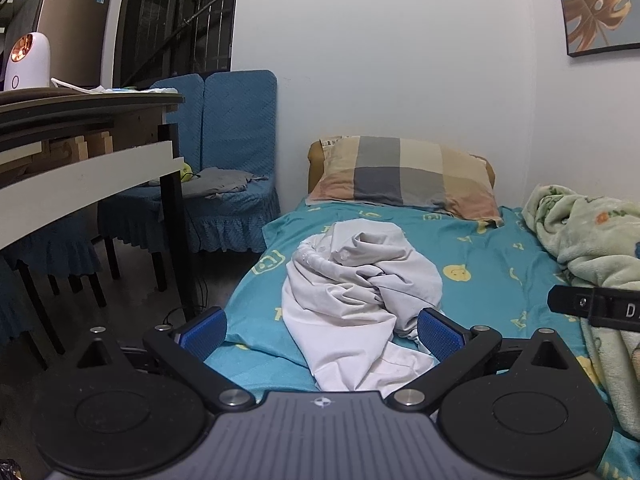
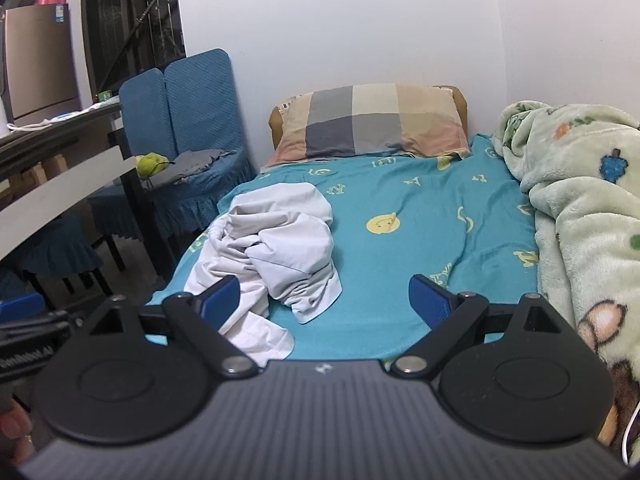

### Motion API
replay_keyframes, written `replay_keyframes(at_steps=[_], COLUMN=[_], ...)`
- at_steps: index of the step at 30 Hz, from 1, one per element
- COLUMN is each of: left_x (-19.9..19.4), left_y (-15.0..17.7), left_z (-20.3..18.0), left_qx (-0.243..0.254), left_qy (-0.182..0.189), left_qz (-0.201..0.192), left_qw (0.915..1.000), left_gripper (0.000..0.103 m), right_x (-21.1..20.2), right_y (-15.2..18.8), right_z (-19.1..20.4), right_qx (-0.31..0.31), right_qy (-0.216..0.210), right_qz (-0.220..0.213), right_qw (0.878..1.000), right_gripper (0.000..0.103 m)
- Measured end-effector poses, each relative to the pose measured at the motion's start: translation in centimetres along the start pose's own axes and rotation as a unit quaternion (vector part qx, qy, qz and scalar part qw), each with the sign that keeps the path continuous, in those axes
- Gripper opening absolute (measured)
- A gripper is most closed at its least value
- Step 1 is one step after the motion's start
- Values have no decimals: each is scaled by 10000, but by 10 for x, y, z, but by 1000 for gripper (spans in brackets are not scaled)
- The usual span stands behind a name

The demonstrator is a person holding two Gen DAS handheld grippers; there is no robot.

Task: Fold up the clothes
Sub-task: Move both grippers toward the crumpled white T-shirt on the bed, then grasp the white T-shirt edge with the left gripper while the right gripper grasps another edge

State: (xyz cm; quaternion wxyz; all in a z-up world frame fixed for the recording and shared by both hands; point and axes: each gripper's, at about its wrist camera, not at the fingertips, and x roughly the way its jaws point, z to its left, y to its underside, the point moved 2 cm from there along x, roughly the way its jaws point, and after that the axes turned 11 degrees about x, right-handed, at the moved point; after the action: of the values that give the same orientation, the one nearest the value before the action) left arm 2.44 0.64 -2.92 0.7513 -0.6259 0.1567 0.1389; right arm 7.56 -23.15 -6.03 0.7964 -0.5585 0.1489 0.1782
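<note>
A crumpled white garment [image 1: 352,292] lies in a heap on the teal bed sheet [image 1: 492,264], near the bed's left edge. My left gripper [image 1: 320,332] hovers over its near end, open, with the cloth between the blue pads but not pinched. In the right wrist view the same white garment [image 2: 276,244] lies left of centre on the teal sheet [image 2: 400,248]. My right gripper [image 2: 326,302] is open above the sheet, its left pad [image 2: 220,300] over the garment's near edge. Part of the right gripper [image 1: 596,306] shows at the right edge of the left wrist view.
A checked pillow [image 1: 404,172] leans at the head of the bed. A pale green fleece blanket [image 2: 580,216] is bunched along the right side. Left of the bed stand blue-covered chairs [image 1: 236,152] and a table [image 1: 80,152]. A fingertip [image 2: 16,428] shows at the lower left.
</note>
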Motion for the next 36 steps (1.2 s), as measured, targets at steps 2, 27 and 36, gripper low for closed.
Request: replay_keyframes(at_steps=[2, 27, 36], left_x=[1, 210, 336], left_y=[3, -25, -28], left_z=[-3, -122, -165], left_qx=[64, 1184, 1765], left_qy=[-32, 672, 361], left_qz=[18, 787, 860], left_qw=[10000, 9876, 9799], left_gripper=[102, 91, 56], right_x=[-2, -7, 48], right_y=[-1, -32, -23], right_z=[0, -94, -127], right_qx=[3, 2071, 2458], right_qy=[-33, 651, 1113], right_qz=[-21, -266, -50], right_qw=[10000, 9758, 9629], right_gripper=[93, 93, 93])
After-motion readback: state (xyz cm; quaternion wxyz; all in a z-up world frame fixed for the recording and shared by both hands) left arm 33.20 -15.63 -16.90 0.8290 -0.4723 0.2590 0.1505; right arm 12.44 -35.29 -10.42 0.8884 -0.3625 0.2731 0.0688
